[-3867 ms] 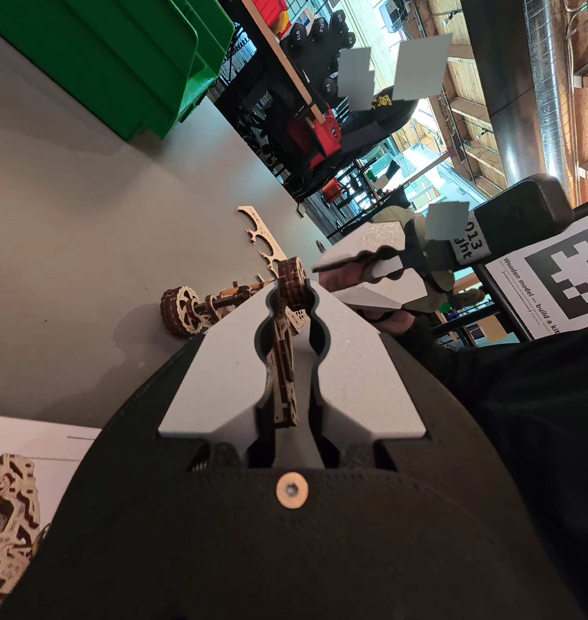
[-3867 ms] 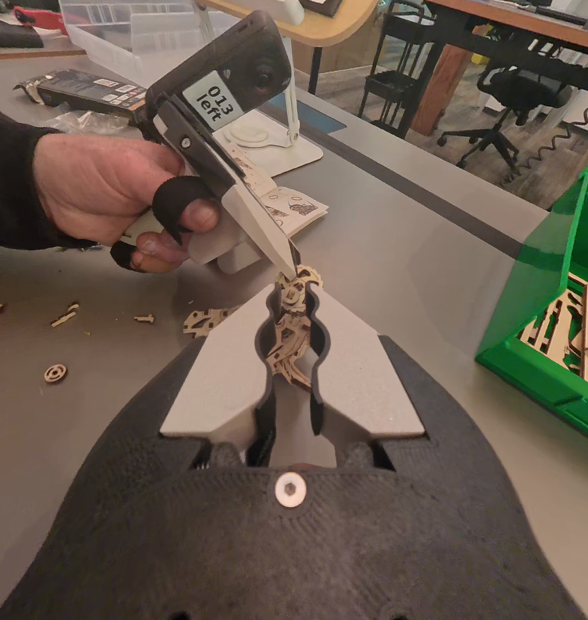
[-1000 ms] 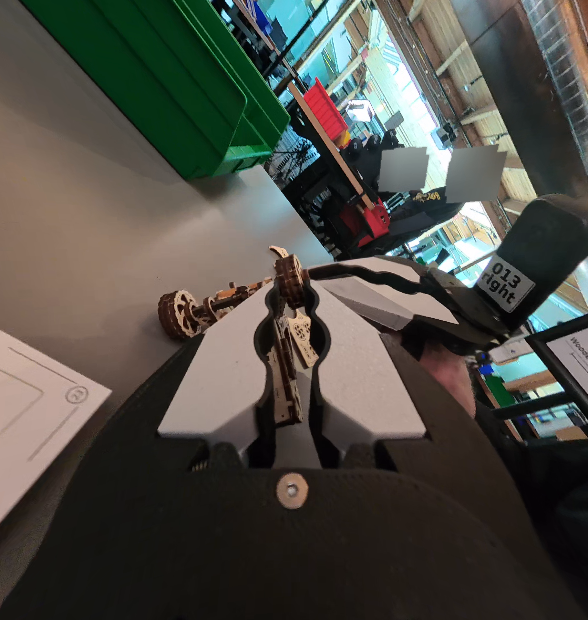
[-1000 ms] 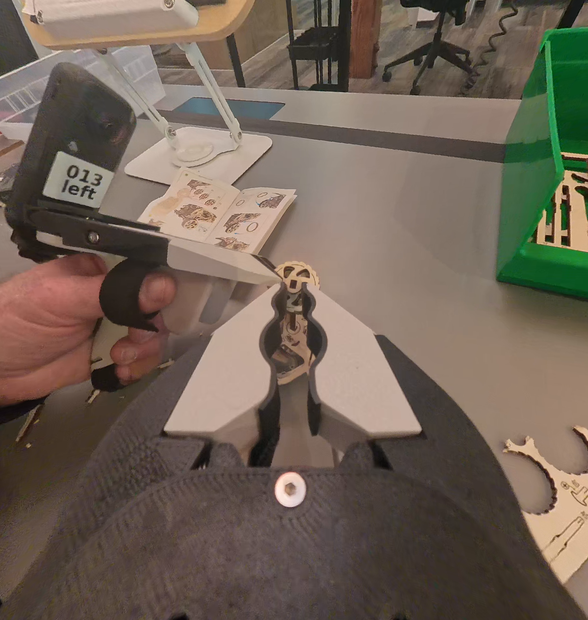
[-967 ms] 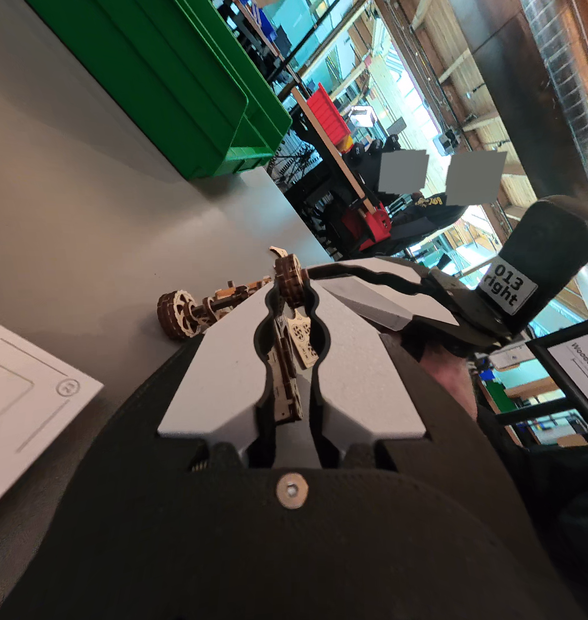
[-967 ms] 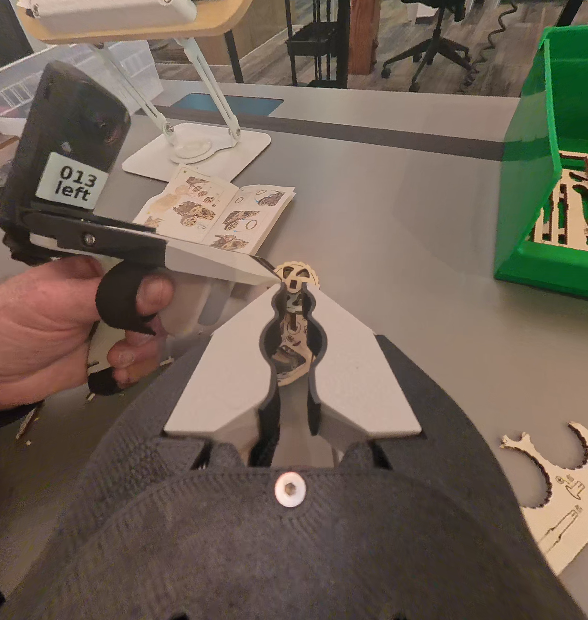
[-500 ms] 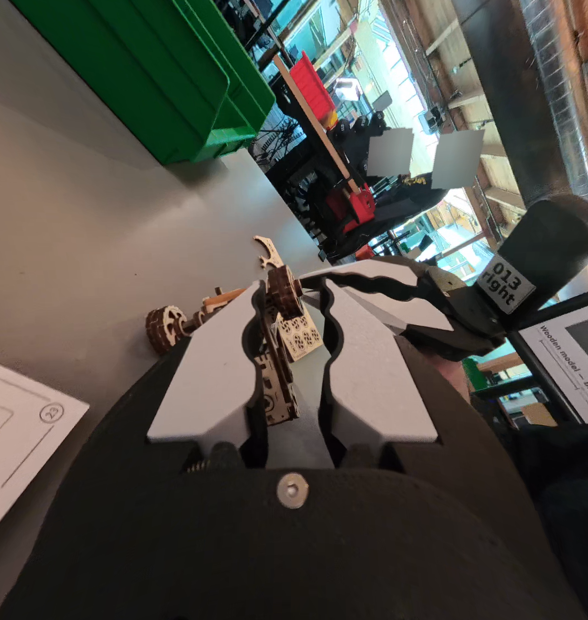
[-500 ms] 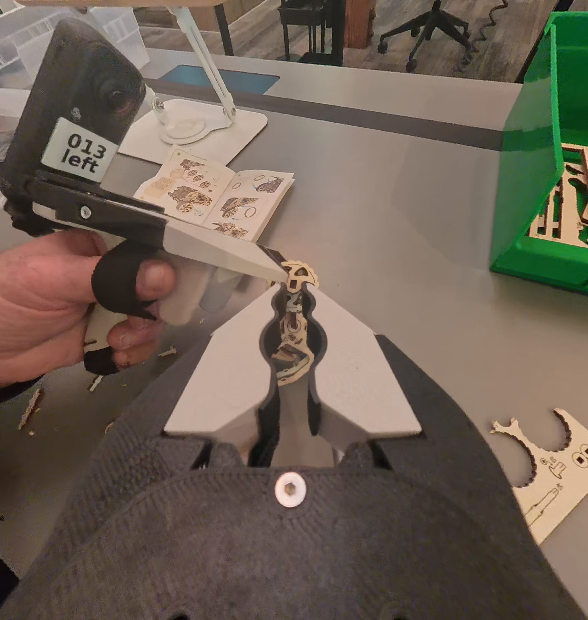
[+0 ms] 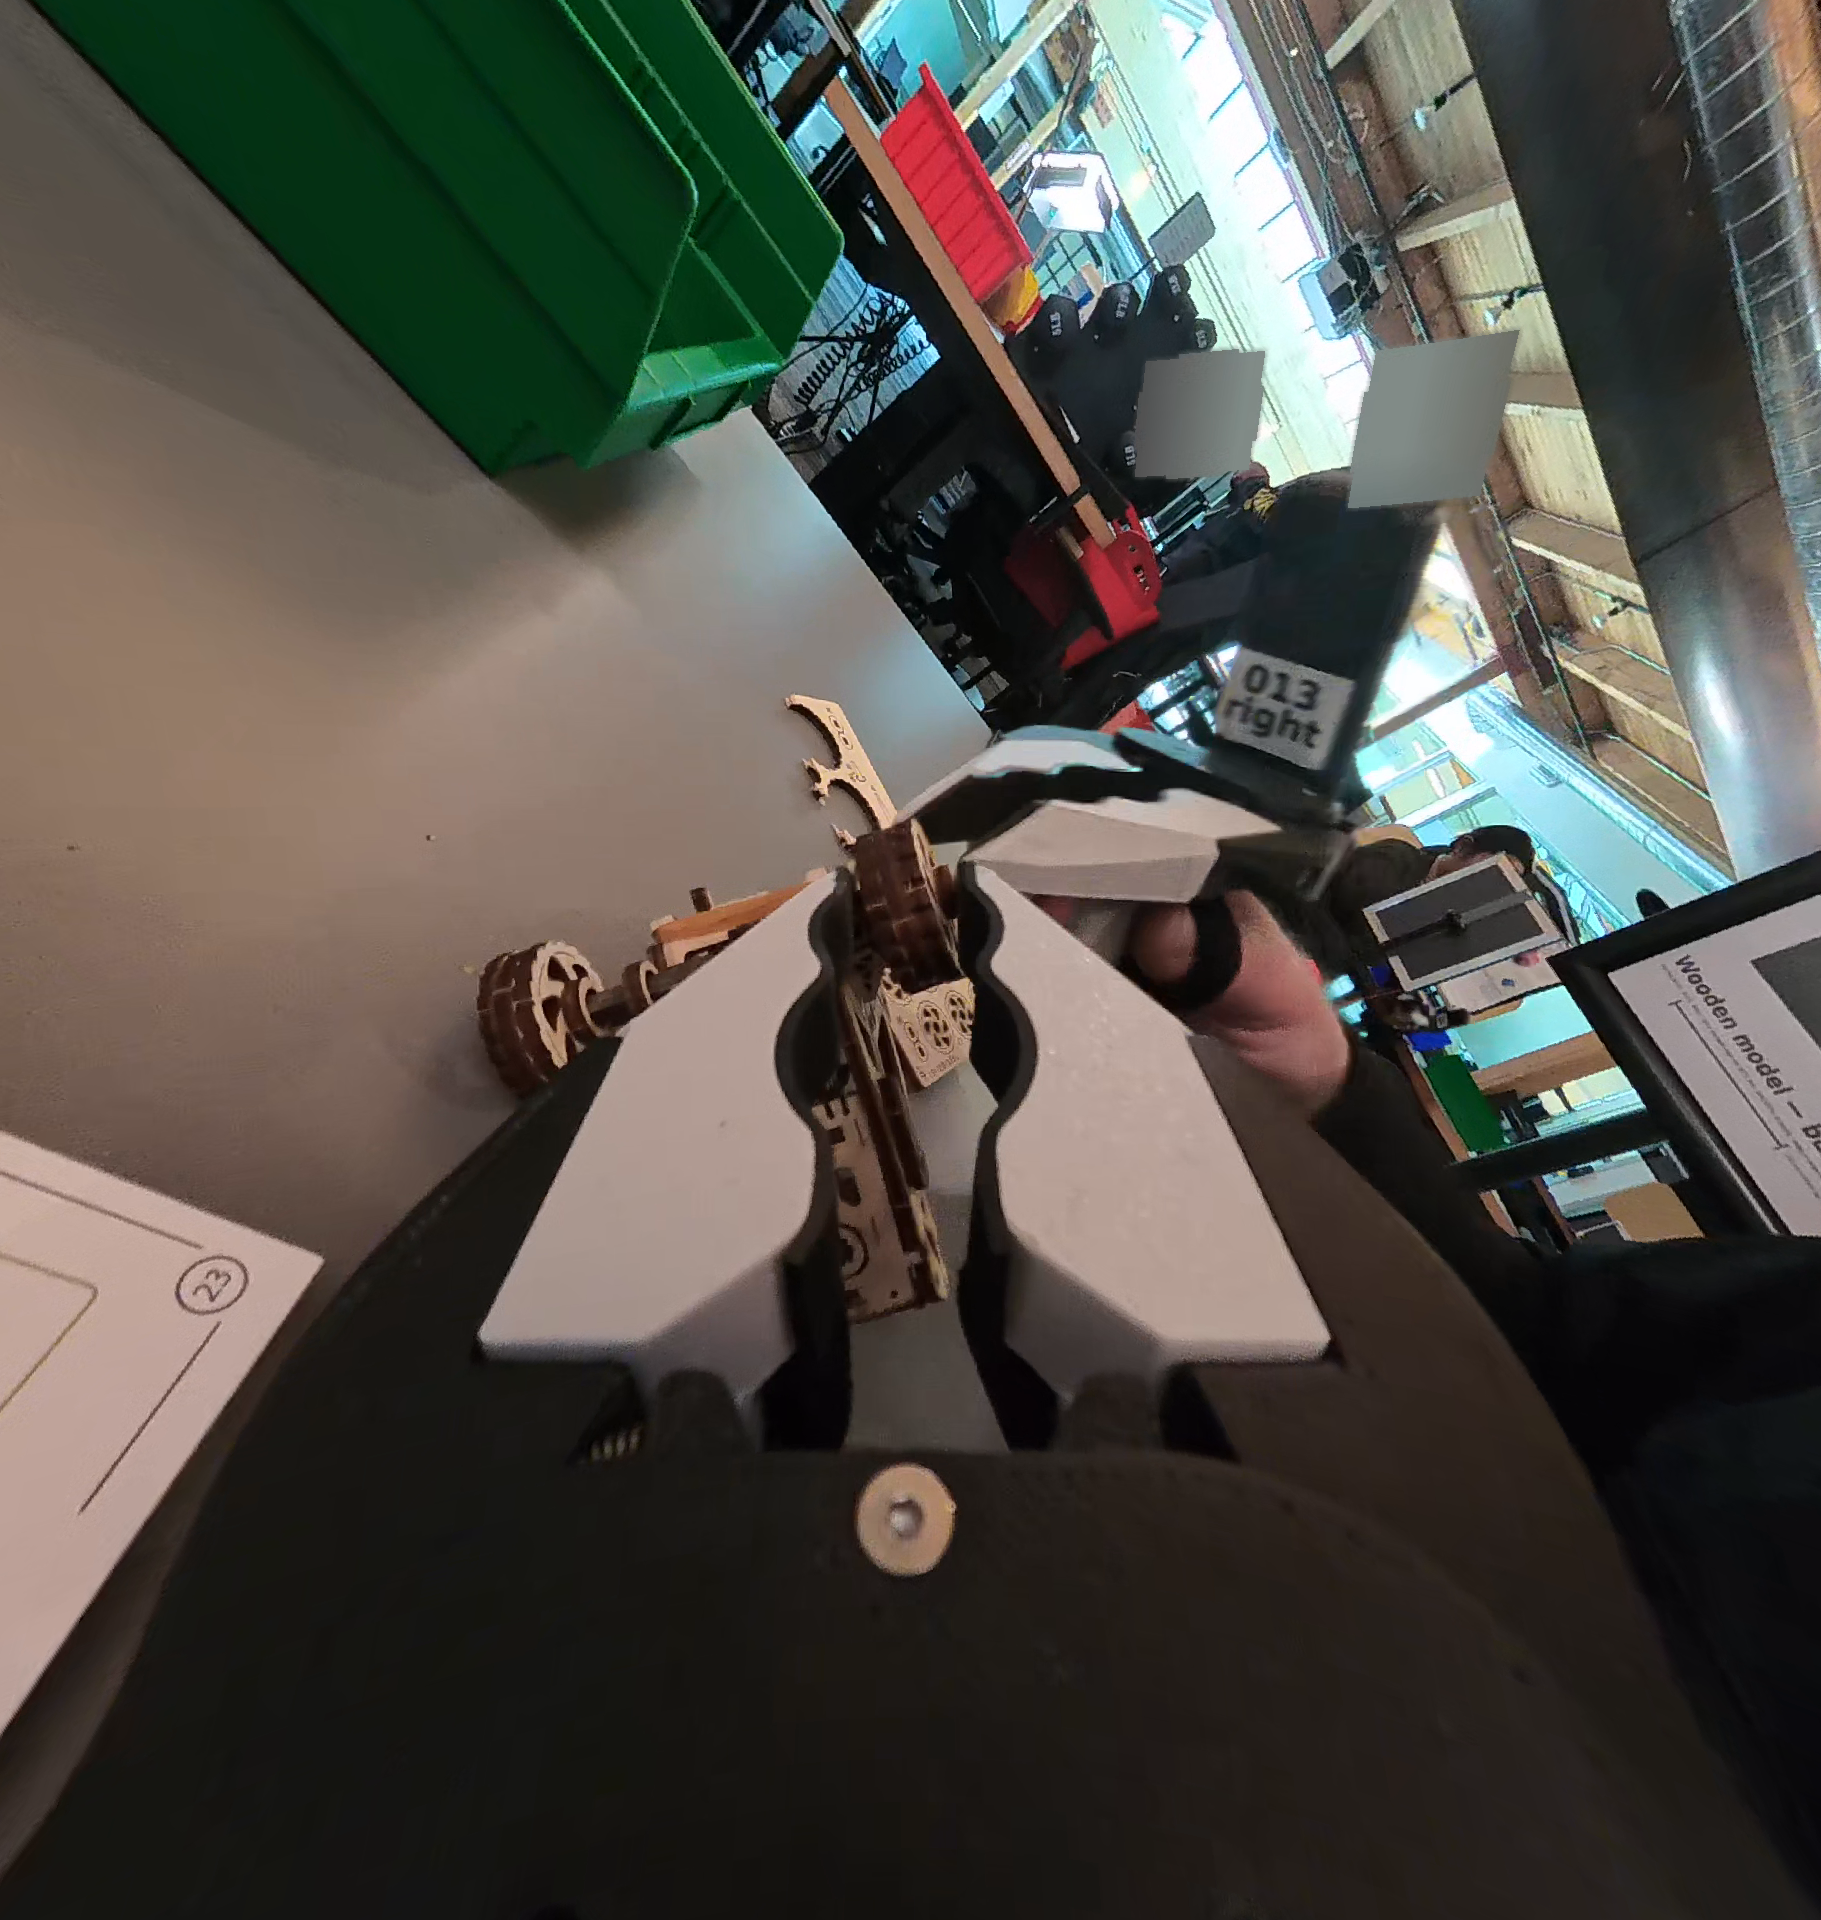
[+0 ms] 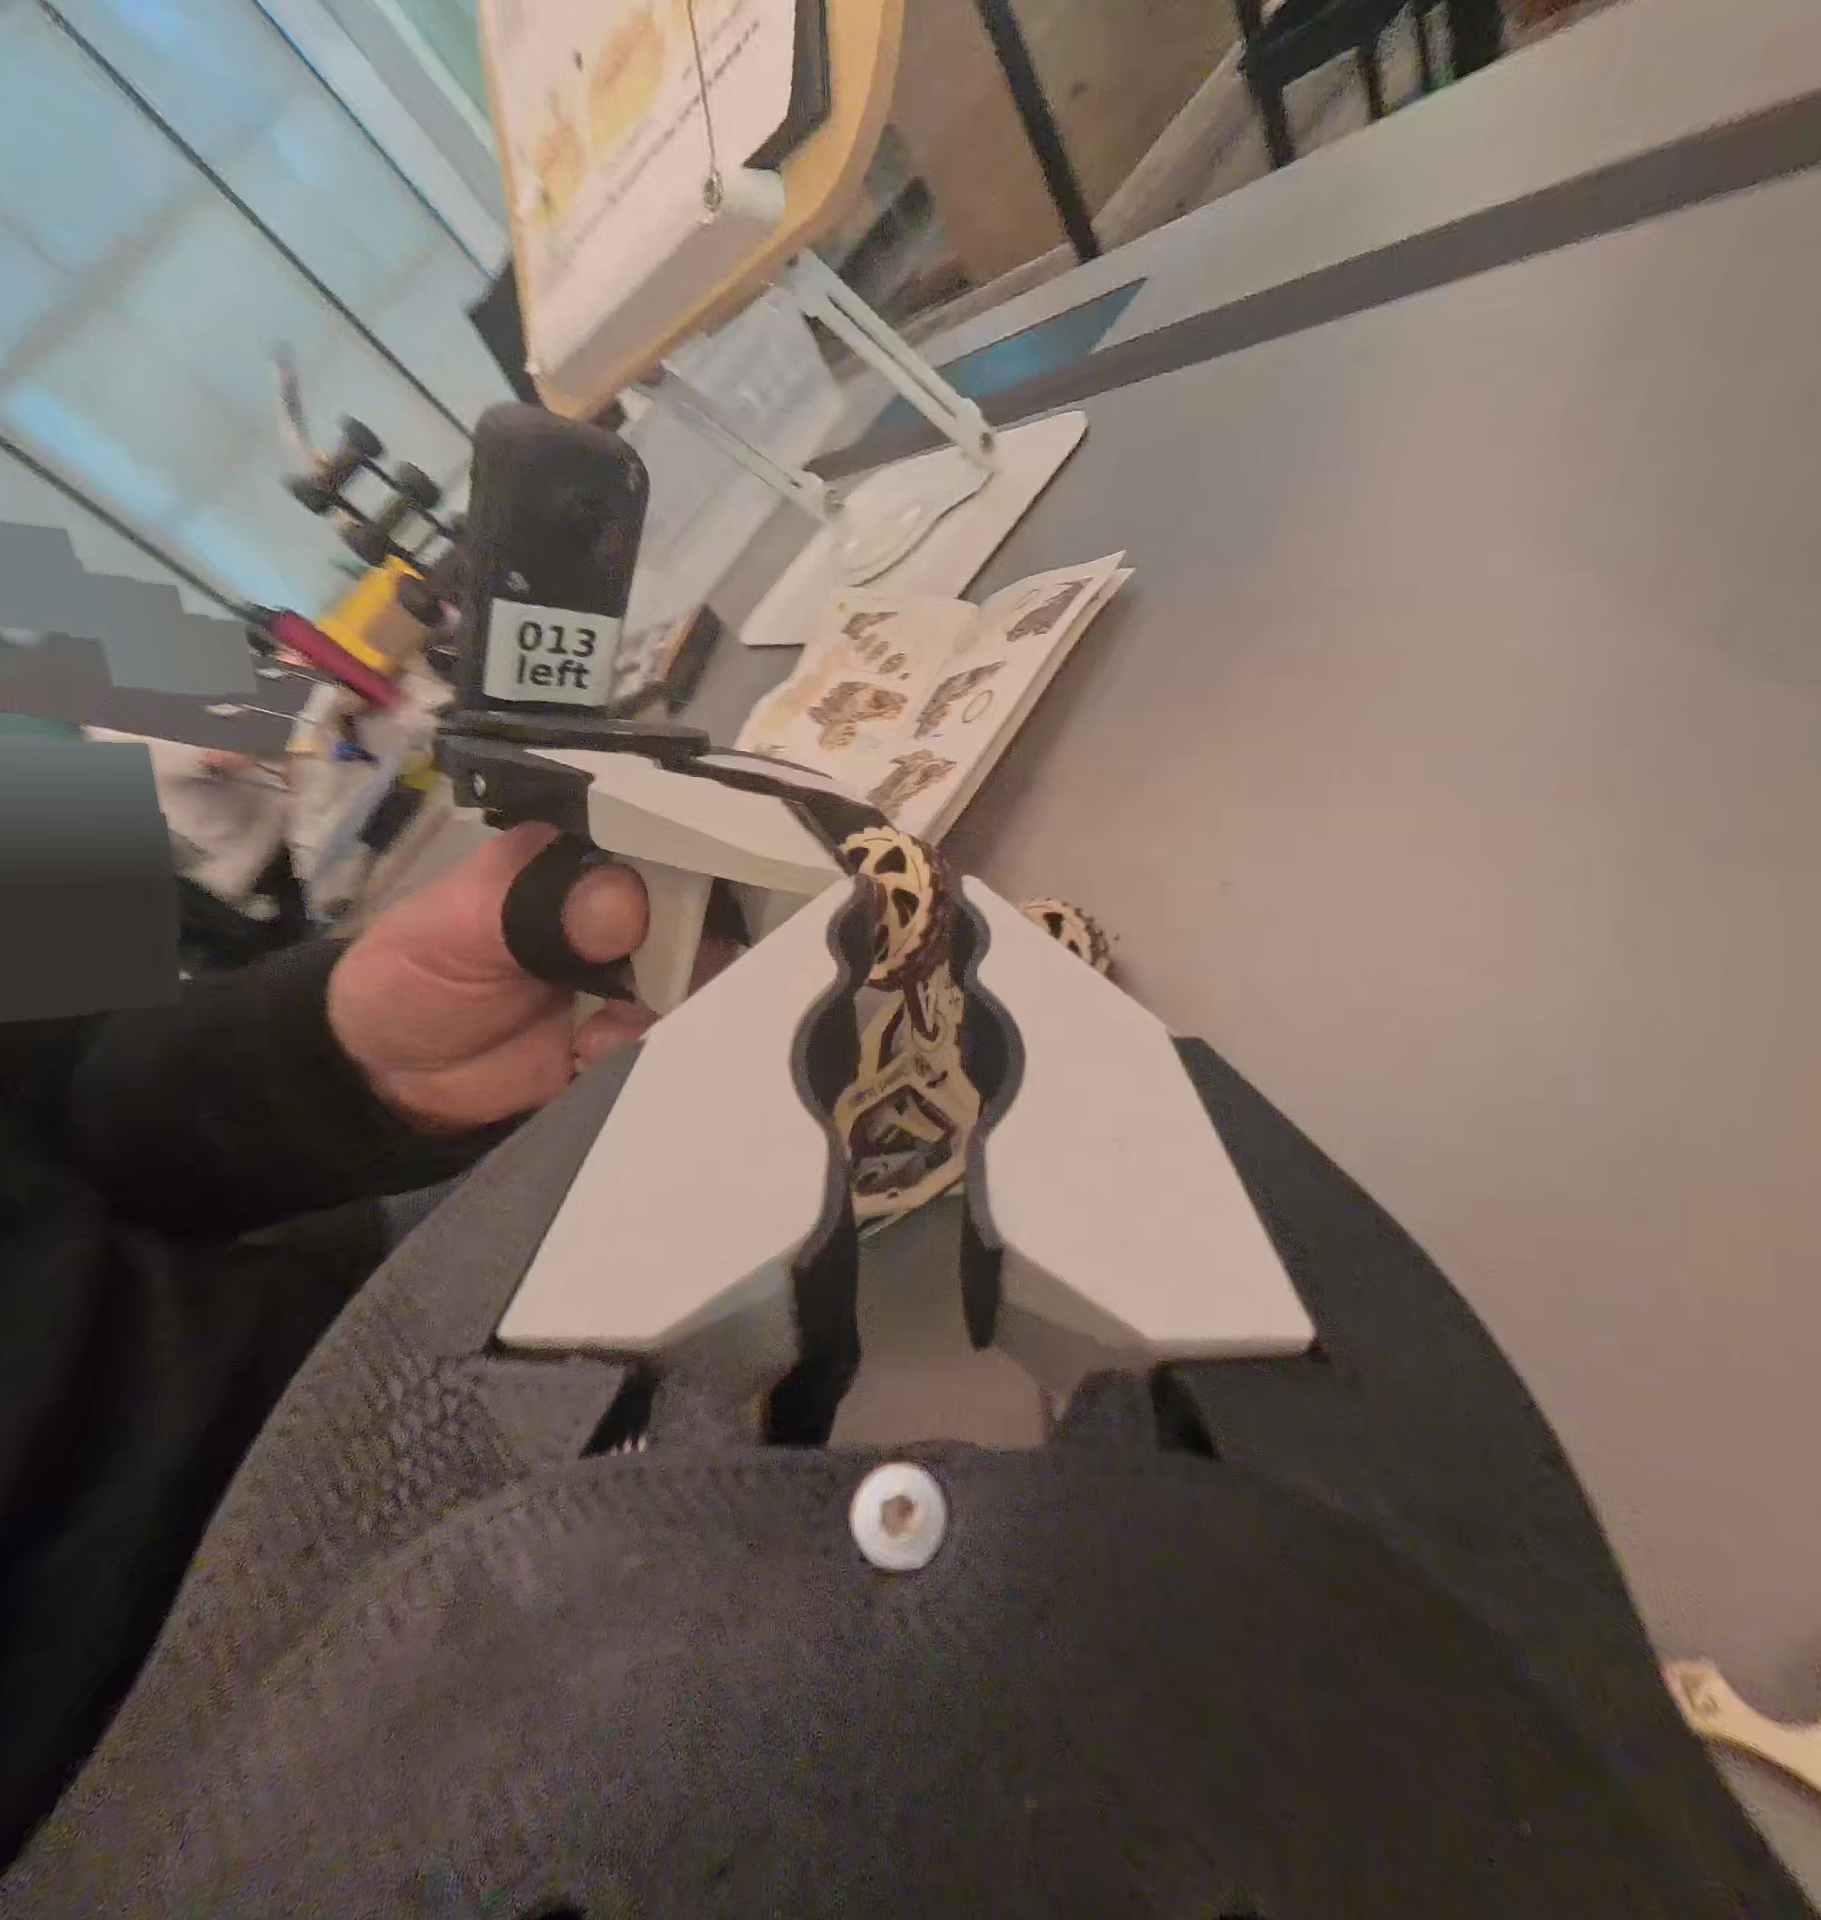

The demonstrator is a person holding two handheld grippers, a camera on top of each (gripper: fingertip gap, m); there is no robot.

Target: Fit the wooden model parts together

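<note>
The wooden model (image 9: 878, 1174) is a laser-cut frame plate with a dark toothed wheel (image 9: 898, 914) at its far end. My left gripper (image 9: 901, 883) is shut on it, with the wheel between the fingertips. A second wheel (image 9: 532, 1000) on the axle sticks out to the left above the grey table (image 9: 262, 727). My right gripper (image 10: 911, 894) is shut on a curved pale wooden part (image 10: 901, 1127) with a toothed wheel (image 10: 890, 904) at its tips. The two grippers meet tip to tip at the wheel. The right gripper also shows in the left wrist view (image 9: 953, 831), the left one in the right wrist view (image 10: 833, 831).
Green bins (image 9: 418, 208) stand at the table's far side. A cut-out wooden sheet (image 9: 841, 764) lies beyond the model and also shows in the right wrist view (image 10: 1779, 1745). An open instruction booklet (image 10: 947, 686), a white lamp base (image 10: 937, 509), a white page (image 9: 75, 1351) and a framed sign (image 9: 1768, 1039) are nearby. Left and right tips are no more than a few centimetres apart.
My left gripper opened a little half a second ago and has closed again around the wheel end. Both grippers have rolled and tilted, and the right one now lies more level.
</note>
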